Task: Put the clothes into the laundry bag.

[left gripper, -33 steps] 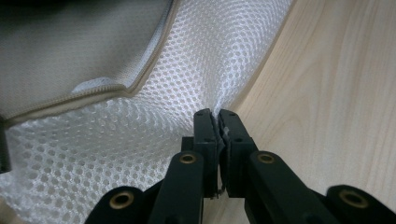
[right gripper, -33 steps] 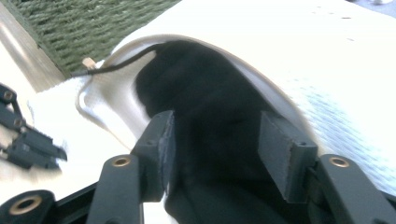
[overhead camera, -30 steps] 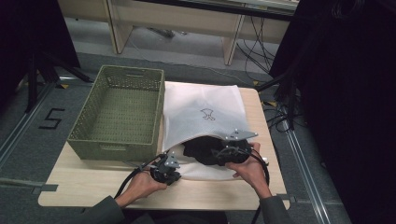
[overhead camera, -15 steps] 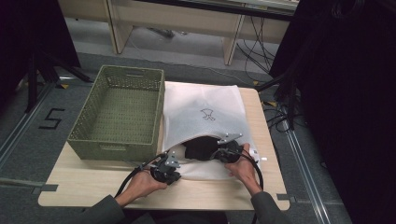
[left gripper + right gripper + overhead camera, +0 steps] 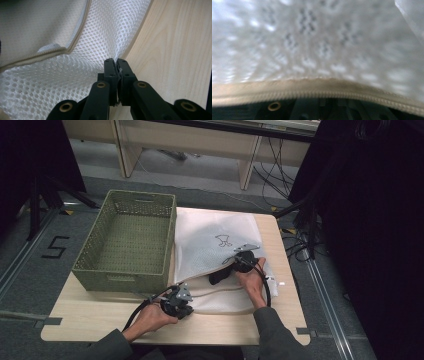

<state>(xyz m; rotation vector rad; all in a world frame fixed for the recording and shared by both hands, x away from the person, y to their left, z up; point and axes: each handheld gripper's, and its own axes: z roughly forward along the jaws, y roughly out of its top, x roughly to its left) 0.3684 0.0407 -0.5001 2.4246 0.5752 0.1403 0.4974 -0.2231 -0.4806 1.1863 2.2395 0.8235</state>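
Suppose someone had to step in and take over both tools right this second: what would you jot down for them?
Left hand-held gripper: shut on the white mesh bag, pinching its near-left edge against the table.
Right hand-held gripper: at the bag's zippered opening, pushed under the upper layer; jaws hidden by mesh, state unclear.
Green basket: empty, left of the bag, touching it.
Done: bag mouth partly open.
Left: probably widen the opening; nothing is loaded into the basket yet.
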